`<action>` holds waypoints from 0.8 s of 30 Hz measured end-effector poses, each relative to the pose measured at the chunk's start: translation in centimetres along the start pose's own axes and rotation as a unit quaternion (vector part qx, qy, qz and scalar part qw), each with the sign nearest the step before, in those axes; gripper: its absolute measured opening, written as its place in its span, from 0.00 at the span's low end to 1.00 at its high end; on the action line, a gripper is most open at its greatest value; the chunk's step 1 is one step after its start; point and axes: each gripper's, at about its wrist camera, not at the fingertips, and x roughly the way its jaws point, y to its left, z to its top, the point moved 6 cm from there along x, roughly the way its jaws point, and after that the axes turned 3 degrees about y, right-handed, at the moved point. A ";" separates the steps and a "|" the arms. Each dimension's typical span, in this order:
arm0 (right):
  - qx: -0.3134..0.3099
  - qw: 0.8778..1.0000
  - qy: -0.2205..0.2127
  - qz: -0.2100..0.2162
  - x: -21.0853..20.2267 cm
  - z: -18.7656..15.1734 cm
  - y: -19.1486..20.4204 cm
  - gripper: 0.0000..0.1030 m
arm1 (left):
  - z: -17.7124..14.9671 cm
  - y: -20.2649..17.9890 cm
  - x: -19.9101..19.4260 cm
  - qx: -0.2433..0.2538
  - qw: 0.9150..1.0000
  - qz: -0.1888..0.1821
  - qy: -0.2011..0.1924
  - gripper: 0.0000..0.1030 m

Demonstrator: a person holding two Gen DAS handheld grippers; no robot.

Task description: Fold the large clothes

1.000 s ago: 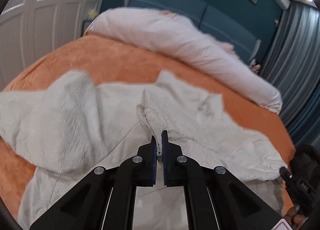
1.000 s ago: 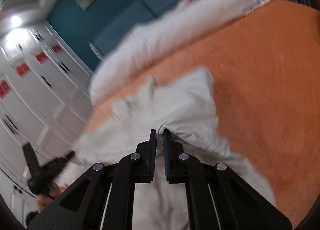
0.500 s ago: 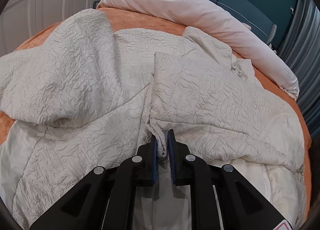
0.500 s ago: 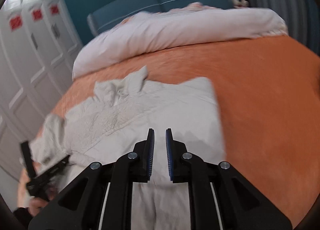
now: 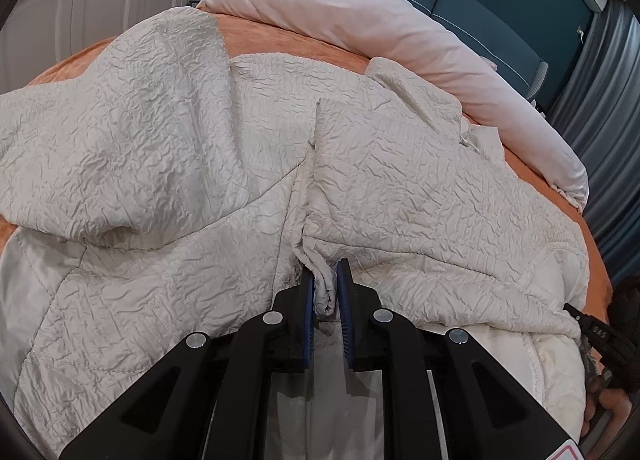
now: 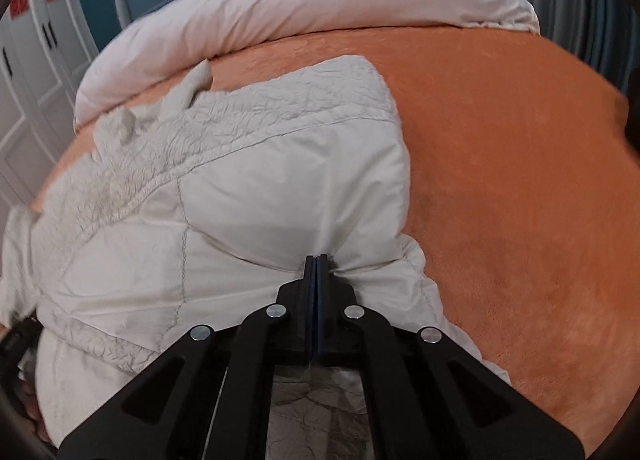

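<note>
1 jacket (image 5: 420, 180), 2 grippers: L (image 5: 326, 288) & R (image 6: 317, 272) both pinching it.

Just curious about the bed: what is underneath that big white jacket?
An orange blanket shows all around the white jacket, so the jacket lies on it. Whatever sits directly beneath the jacket is covered.

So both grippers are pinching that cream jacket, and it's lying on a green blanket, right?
Not green: the blanket is orange, as the right wrist view shows. The rest holds: the left gripper and right gripper both pinch the cream jacket.
</note>
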 end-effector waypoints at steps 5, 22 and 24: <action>-0.030 0.999 0.007 -0.019 -4.8 0.5 1.9 0.06 | 0.4 2.2 -3.6 -0.054 0.998 -0.026 0.014 0.20; -0.105 0.989 -0.022 0.101 -8.1 -10.7 13.0 0.30 | 5.1 36.9 -17.9 -0.338 0.928 0.124 -0.095 0.68; -0.104 0.989 -0.020 0.103 -7.7 -10.9 12.8 0.31 | 5.3 38.3 -17.8 -0.362 0.921 0.102 -0.104 0.55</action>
